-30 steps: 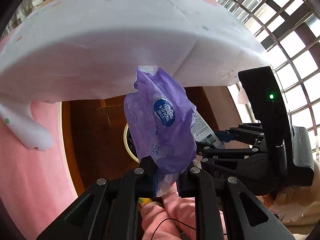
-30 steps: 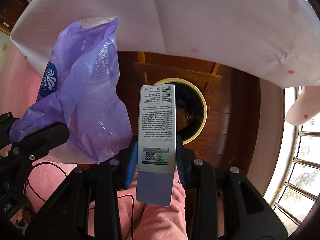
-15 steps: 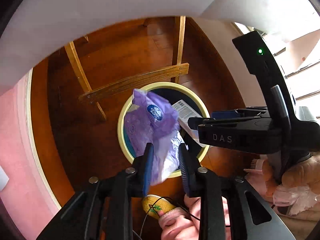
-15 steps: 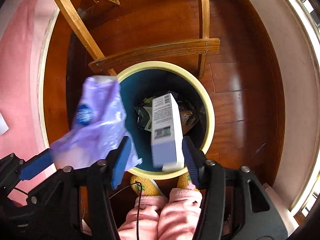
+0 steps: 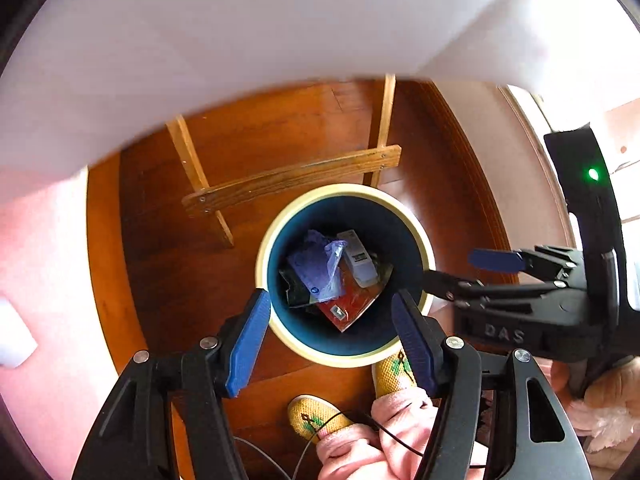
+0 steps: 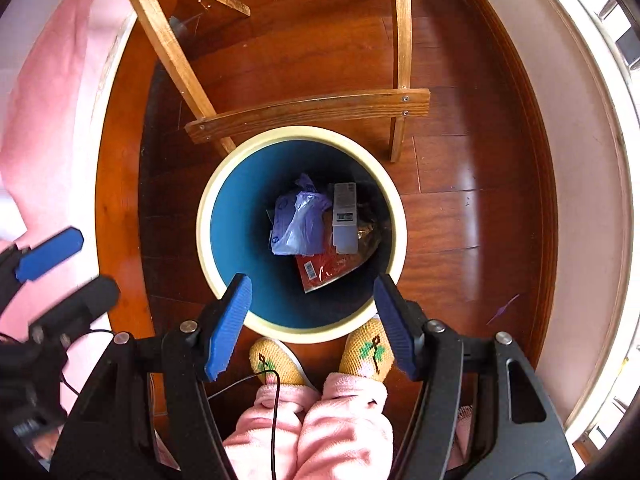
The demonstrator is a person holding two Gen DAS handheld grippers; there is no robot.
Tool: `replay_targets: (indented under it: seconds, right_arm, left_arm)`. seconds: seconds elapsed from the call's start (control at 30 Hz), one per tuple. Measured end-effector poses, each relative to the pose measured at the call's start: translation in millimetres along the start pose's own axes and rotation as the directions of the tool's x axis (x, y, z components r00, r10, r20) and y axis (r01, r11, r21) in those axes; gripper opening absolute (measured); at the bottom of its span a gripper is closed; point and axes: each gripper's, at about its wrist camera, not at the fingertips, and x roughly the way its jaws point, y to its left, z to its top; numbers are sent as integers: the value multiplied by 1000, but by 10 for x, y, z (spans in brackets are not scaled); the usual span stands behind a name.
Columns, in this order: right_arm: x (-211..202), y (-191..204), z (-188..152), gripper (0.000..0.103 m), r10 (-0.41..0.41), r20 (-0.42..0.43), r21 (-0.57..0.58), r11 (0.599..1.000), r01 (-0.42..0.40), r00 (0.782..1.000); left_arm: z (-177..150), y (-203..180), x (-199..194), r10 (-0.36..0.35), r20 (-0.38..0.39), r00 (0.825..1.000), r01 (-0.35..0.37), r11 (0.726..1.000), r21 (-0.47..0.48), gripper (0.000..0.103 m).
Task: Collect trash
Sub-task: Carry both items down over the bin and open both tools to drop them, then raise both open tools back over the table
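Hovering over the bin (image 6: pixel 208 216), both grippers (image 5: pixel 332 336) (image 6: pixel 310 320) gaped wide, empty. The bag (image 6: pixel 298 224) and box (image 6: pixel 345 216) lay inside; withdrawal should go straight up, clear of the rim.

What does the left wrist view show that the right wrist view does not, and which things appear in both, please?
Only the left wrist view shows the white tablecloth overhead and the right gripper's body with its green light. Only the right wrist view shows the chair's rear legs and the window frame. Both share the bin, the purple wrapper, grey box and red packet inside it, the wooden crossbar, the yellow slippers, and open jaws.
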Motion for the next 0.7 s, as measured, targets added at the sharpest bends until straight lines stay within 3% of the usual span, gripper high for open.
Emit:
replay_targets:
  seconds: [0.13, 0.37, 0.7]
  right_arm:
    - [-406, 57, -103, 61, 9, -6, -32, 999, -9, 1000]
    - [-1346, 264, -209, 61, 41, 11, -133, 990, -39, 999]
    - [-2604, 614, -117, 61, 124, 92, -277, 956, -94, 988]
  left_arm:
    - [11, 46, -415, 18, 19, 1000, -18, 999, -49, 66]
    - [17, 66, -1473, 42, 114, 993, -27, 991, -134, 82]
    - [100, -36, -2969, 105, 290, 951, -28, 966, -257, 86]
